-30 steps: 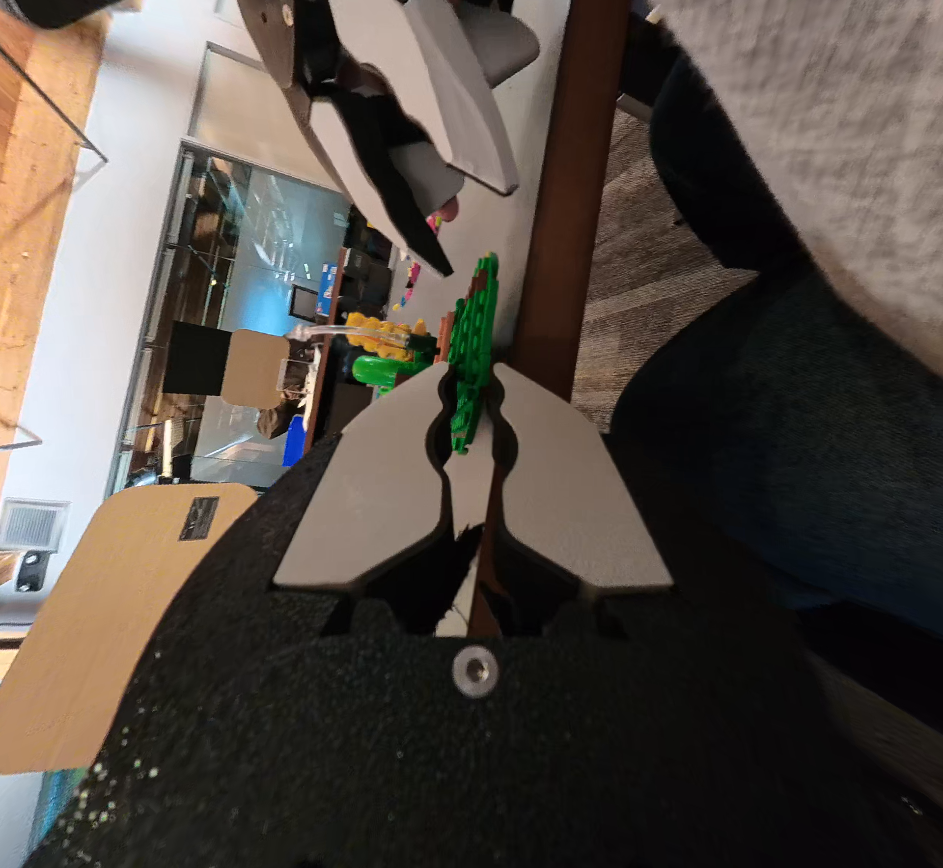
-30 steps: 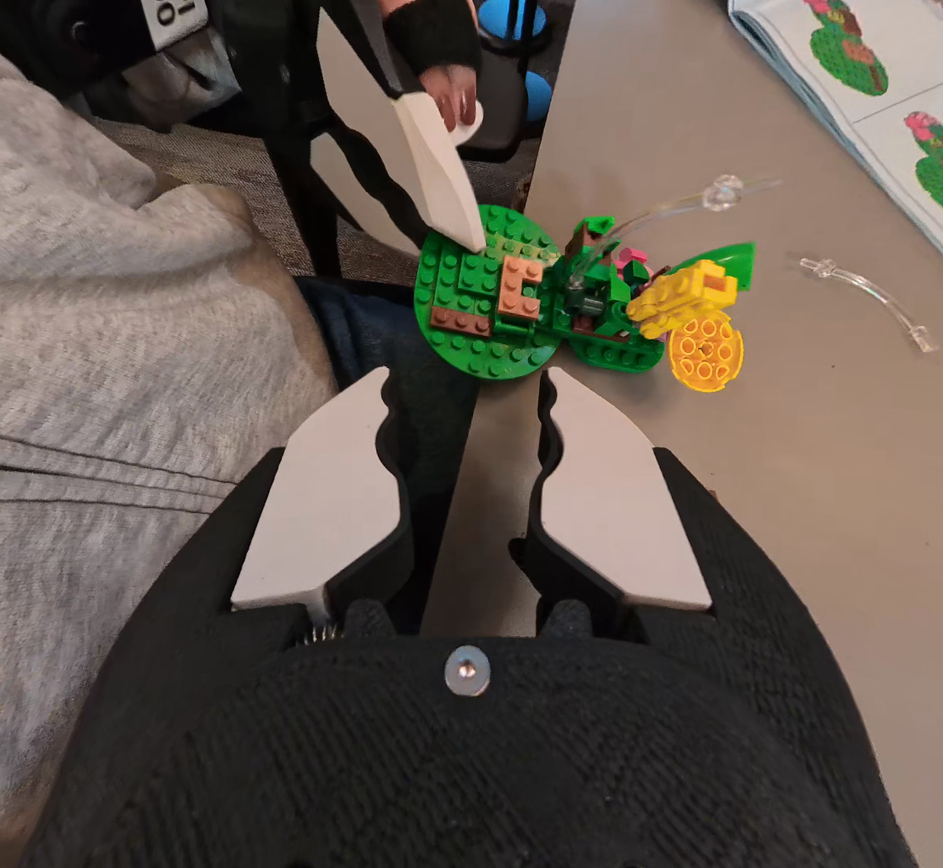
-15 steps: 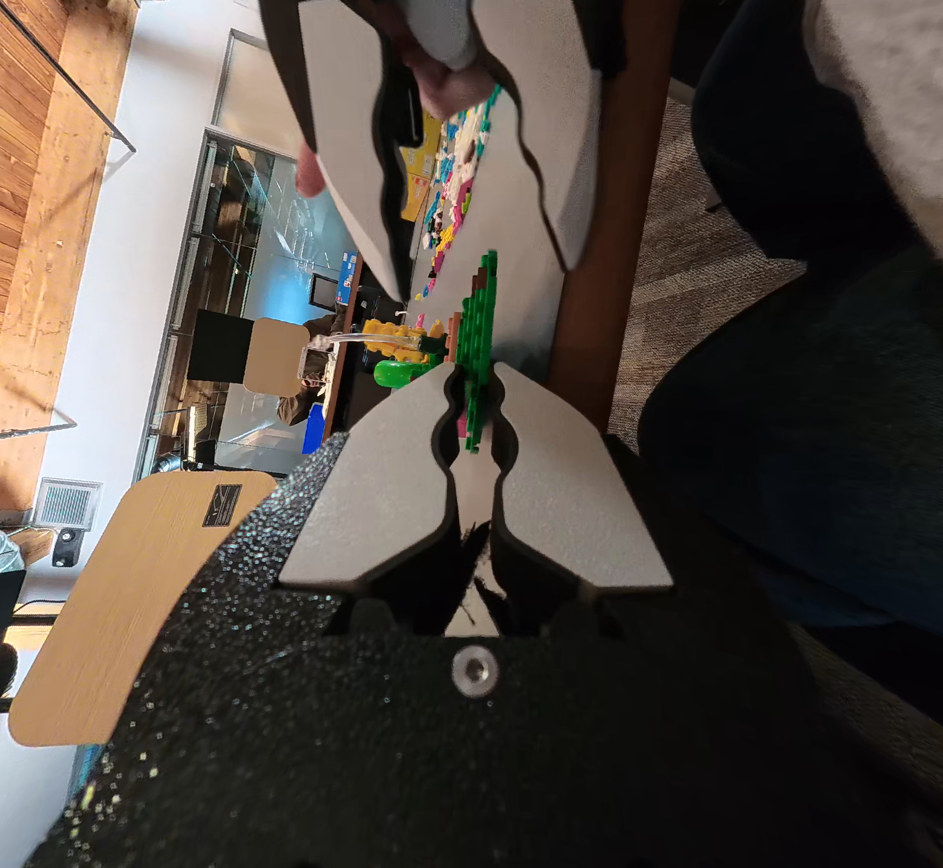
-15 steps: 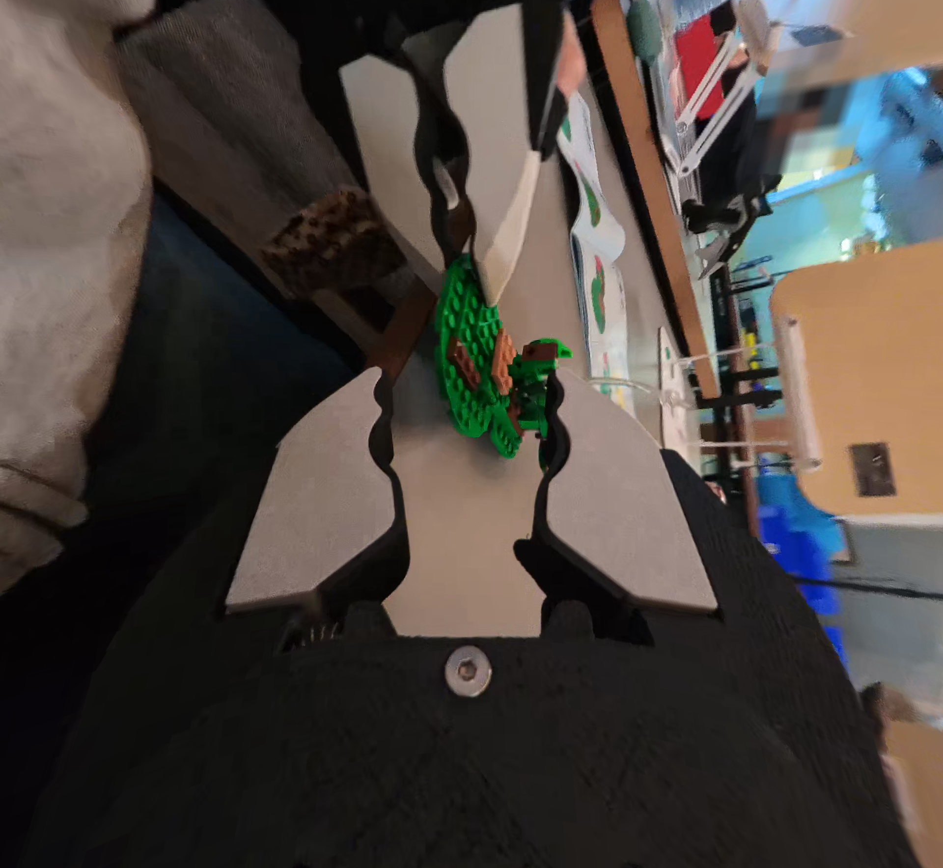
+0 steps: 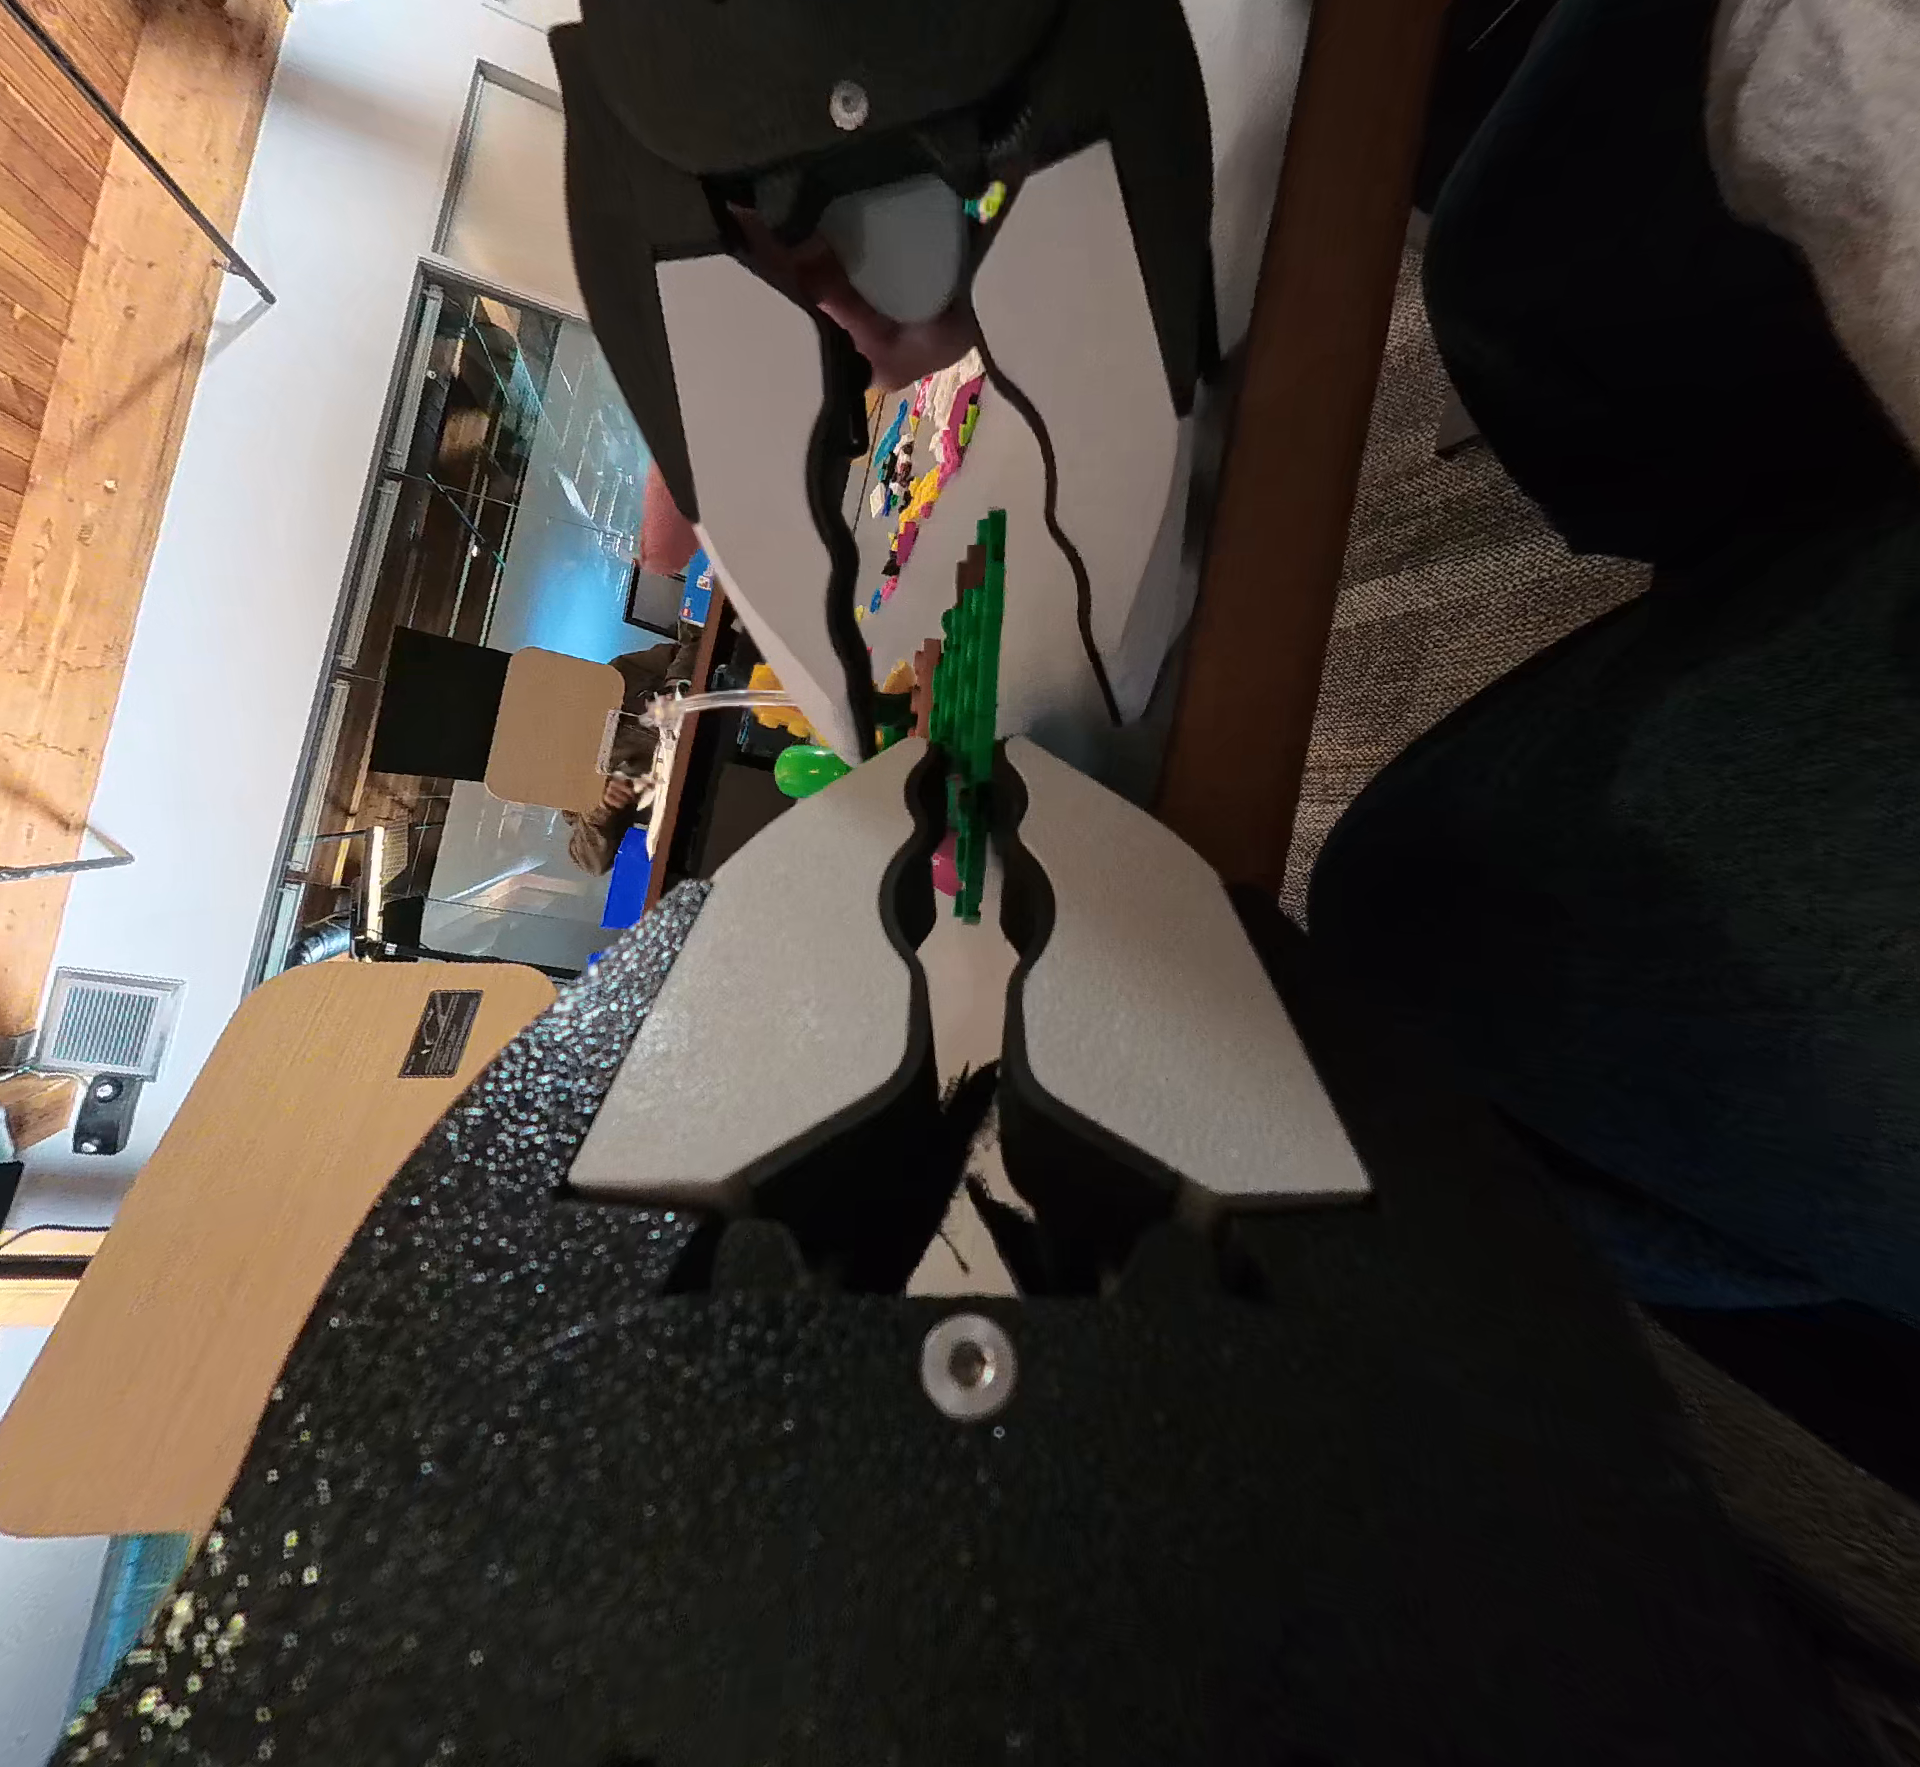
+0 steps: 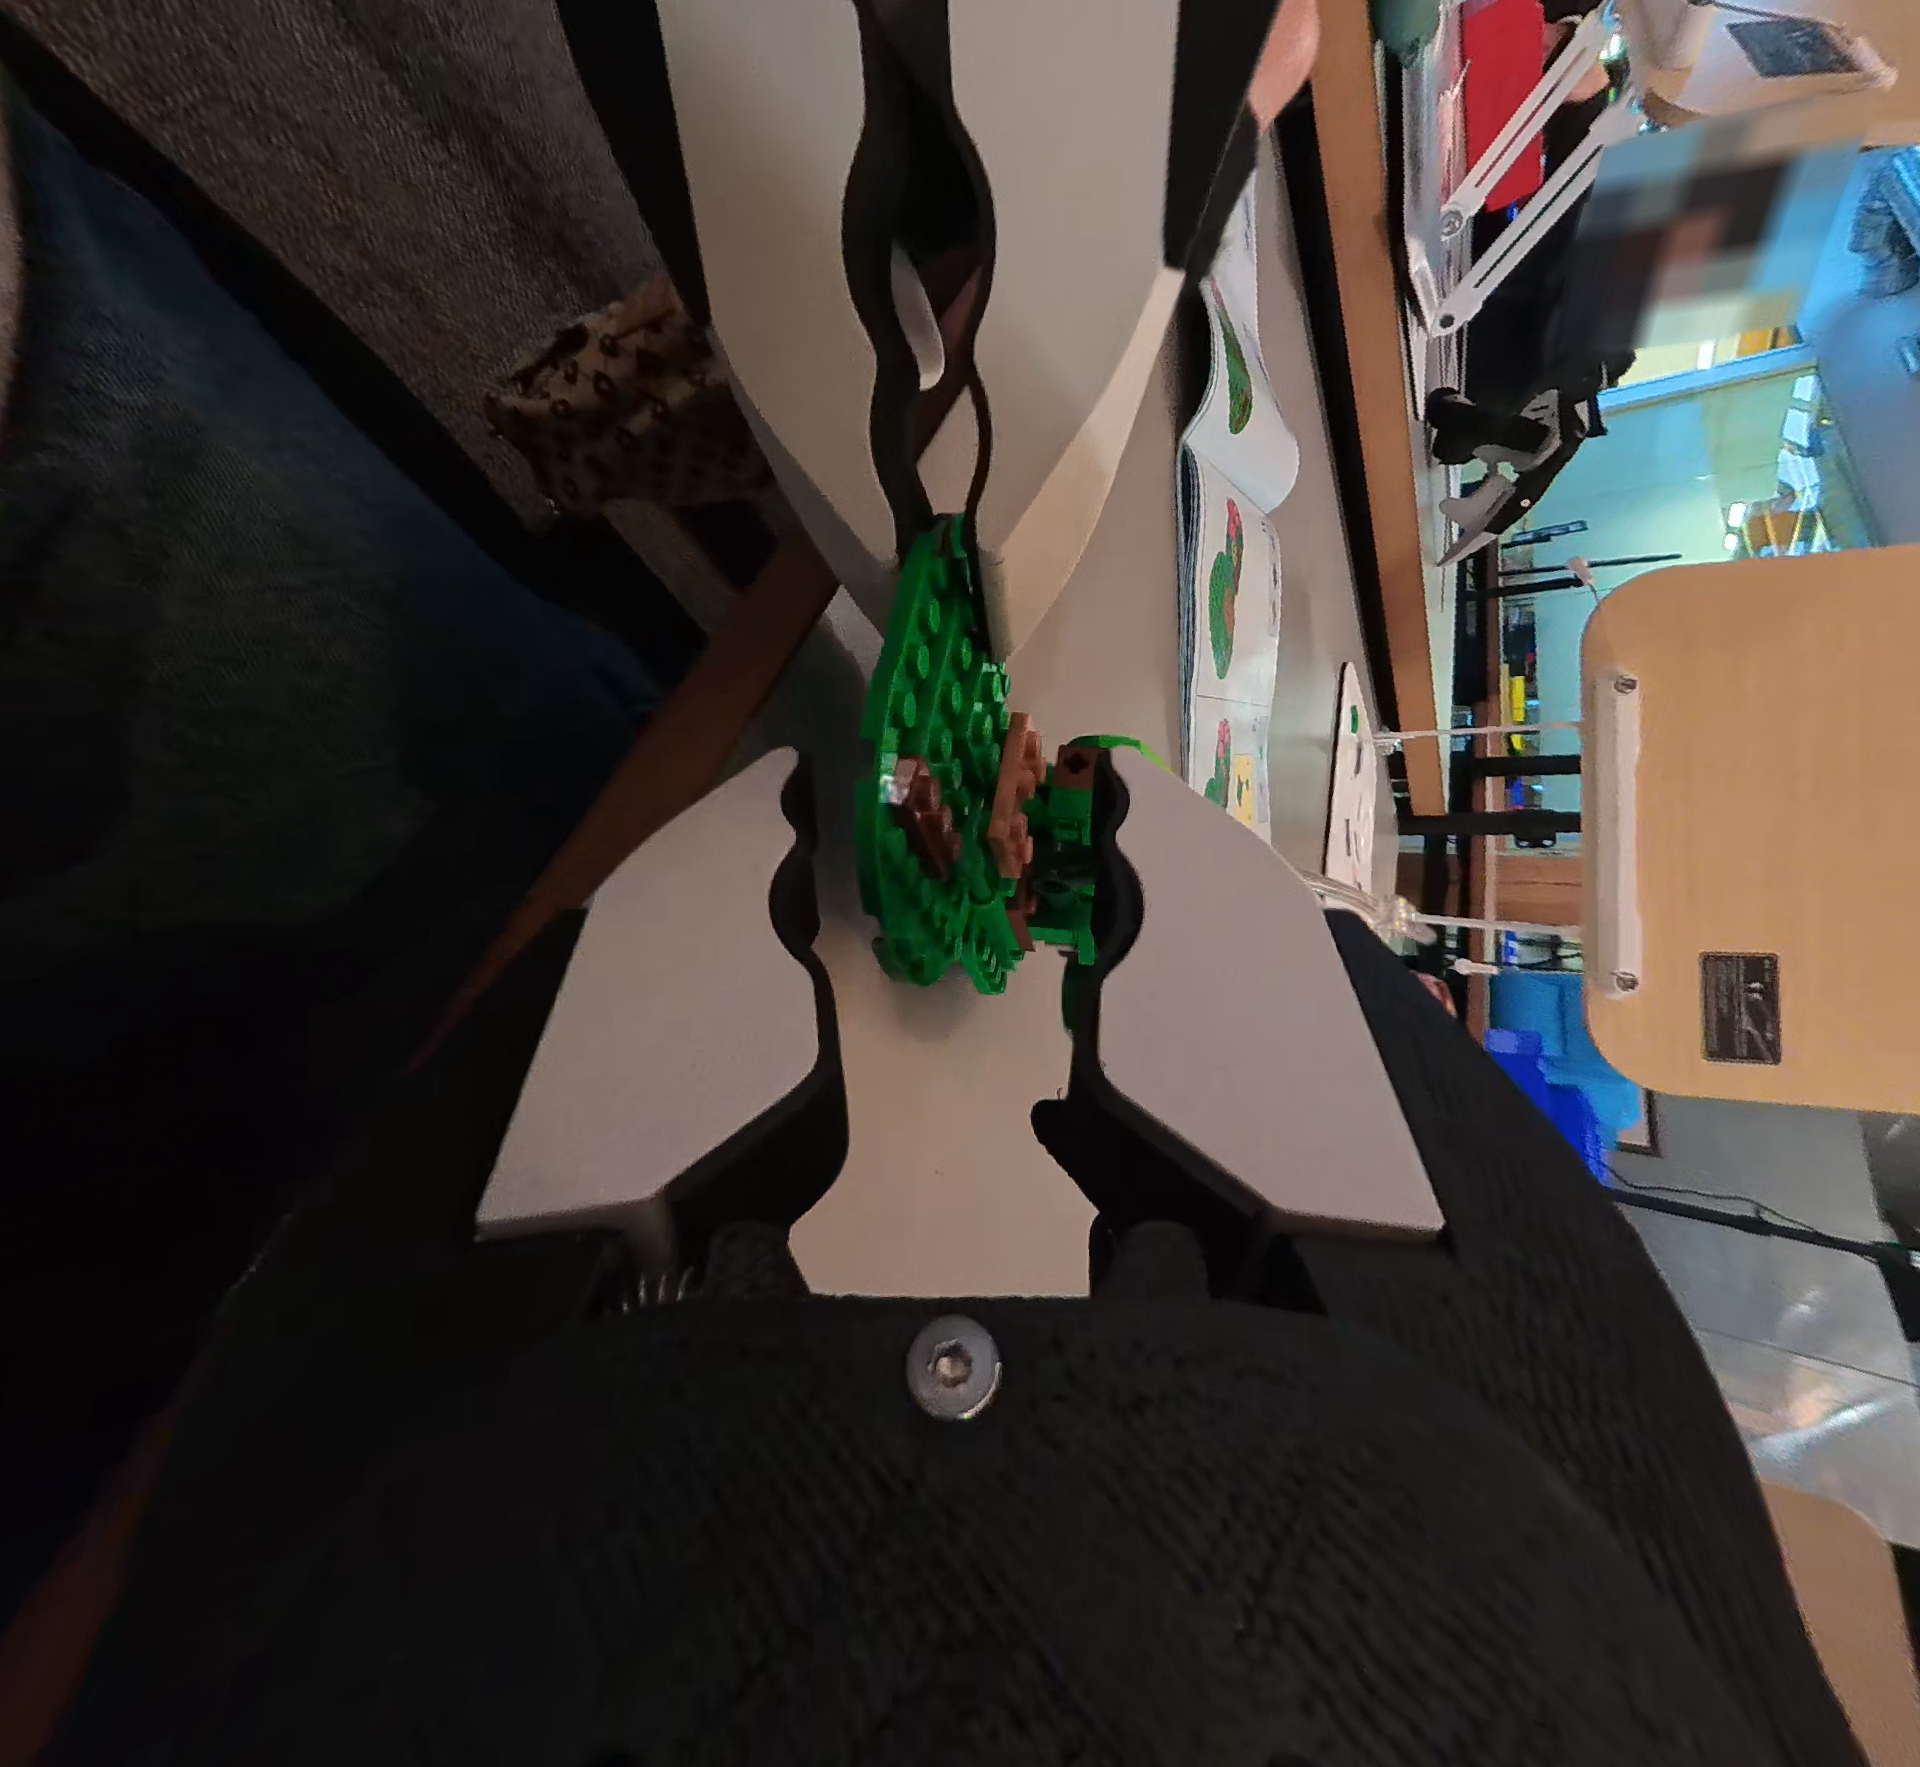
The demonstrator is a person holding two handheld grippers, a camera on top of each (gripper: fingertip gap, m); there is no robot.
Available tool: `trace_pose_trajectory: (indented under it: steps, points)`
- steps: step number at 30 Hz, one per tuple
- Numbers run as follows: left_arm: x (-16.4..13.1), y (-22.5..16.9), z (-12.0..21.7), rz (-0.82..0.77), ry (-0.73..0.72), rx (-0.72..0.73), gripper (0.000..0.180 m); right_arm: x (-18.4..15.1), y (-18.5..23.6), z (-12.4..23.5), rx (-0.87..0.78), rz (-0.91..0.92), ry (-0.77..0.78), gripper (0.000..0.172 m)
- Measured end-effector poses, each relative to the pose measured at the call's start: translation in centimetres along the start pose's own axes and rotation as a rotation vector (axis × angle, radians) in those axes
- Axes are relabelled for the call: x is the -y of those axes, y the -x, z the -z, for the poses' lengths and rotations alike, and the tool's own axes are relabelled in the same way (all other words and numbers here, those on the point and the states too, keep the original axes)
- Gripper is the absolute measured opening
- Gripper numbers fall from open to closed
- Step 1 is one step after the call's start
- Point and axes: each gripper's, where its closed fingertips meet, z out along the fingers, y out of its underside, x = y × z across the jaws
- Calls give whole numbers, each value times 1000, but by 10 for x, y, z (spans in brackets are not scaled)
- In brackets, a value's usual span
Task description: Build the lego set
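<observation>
Right hand-held gripper (image 6: pixel 951 844) hides the brick model's (image 6: pixel 935 782) far side.

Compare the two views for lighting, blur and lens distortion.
Left wrist view: bright window backlight, glare speckles on the black tool body, edges bowed by the wide lens, the studded green brick plate slightly soft. Right wrist view: dimmer foreground, the same plate sharper, the background tan panel blurred and stretched.
</observation>
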Motion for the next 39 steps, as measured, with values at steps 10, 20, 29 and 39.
trace_pose_trajectory:
  steps: [10, 20, 29, 39]
  points:
    - [20, 23, -1, 5, -69, 26, 8, 0, -29, 13, -191, 139, 20, 16]
    - [34, 45, -3, -43, -99, 22, 8, 2, -50, 32, -286, 207, 40, 15]
    - [40, 47, -5, -25, -101, 26, 8, 3, -50, 38, -292, 130, -5, 14]
    - [29, 45, -13, 58, -87, -19, 8, -9, -42, 48, -242, -56, -56, 32]
